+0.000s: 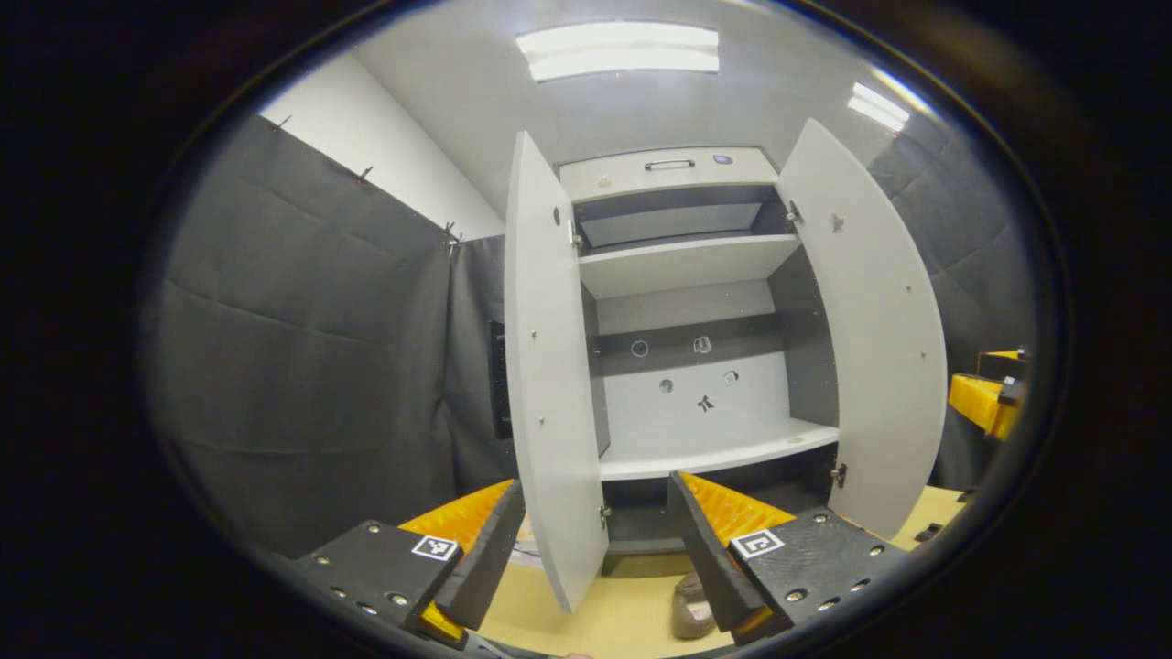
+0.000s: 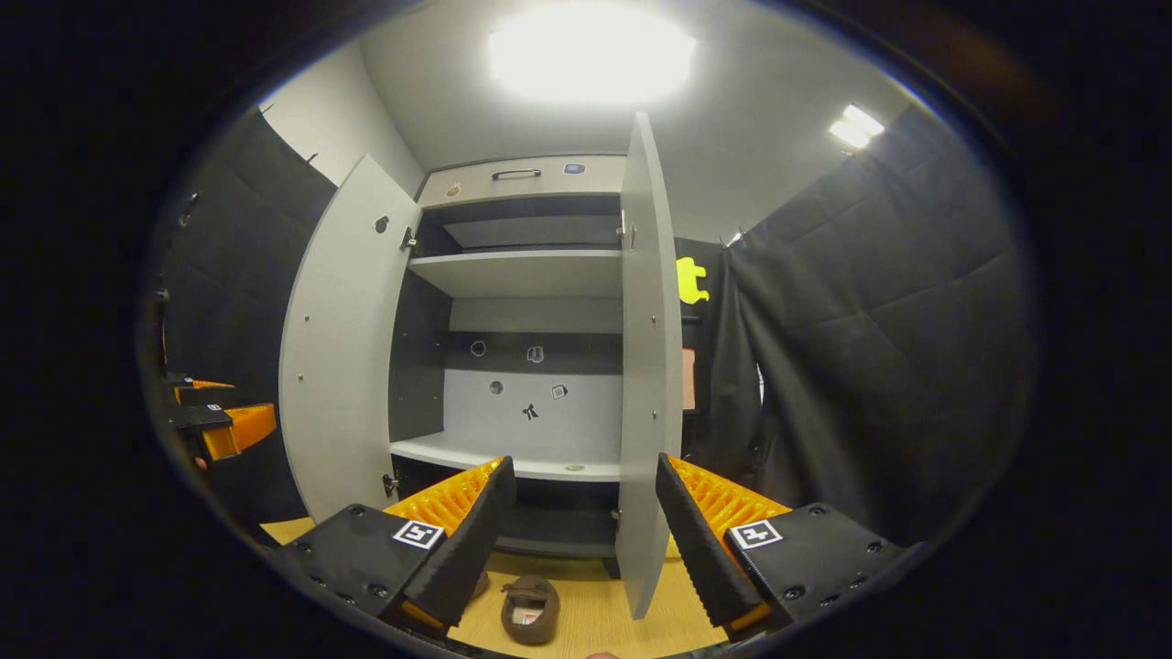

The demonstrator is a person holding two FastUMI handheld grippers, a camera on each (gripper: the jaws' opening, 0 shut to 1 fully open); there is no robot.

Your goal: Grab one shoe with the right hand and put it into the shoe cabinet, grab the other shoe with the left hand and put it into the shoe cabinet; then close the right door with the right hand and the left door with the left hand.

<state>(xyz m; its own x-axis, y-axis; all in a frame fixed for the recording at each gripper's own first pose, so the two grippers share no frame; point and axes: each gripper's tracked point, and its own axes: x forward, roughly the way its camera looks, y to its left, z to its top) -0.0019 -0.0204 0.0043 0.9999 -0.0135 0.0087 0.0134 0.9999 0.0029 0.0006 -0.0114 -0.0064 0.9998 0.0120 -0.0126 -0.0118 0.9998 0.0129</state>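
Brown soft slipper shoe (image 2: 529,610) on wooden floor, below between spread empty right gripper (image 2: 583,540) fingers, toe toward open grey shoe cabinet (image 2: 522,275); nearer than left gripper (image 1: 595,549), also spread, empty.

A finger (image 1: 710,567) hid much of one shoe (image 1: 689,609); another finger (image 2: 458,549) hid most of the second shoe (image 2: 480,582).

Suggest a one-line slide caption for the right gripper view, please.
Open right gripper faces the shoe cabinet, both doors open, a brown shoe on the floor below.
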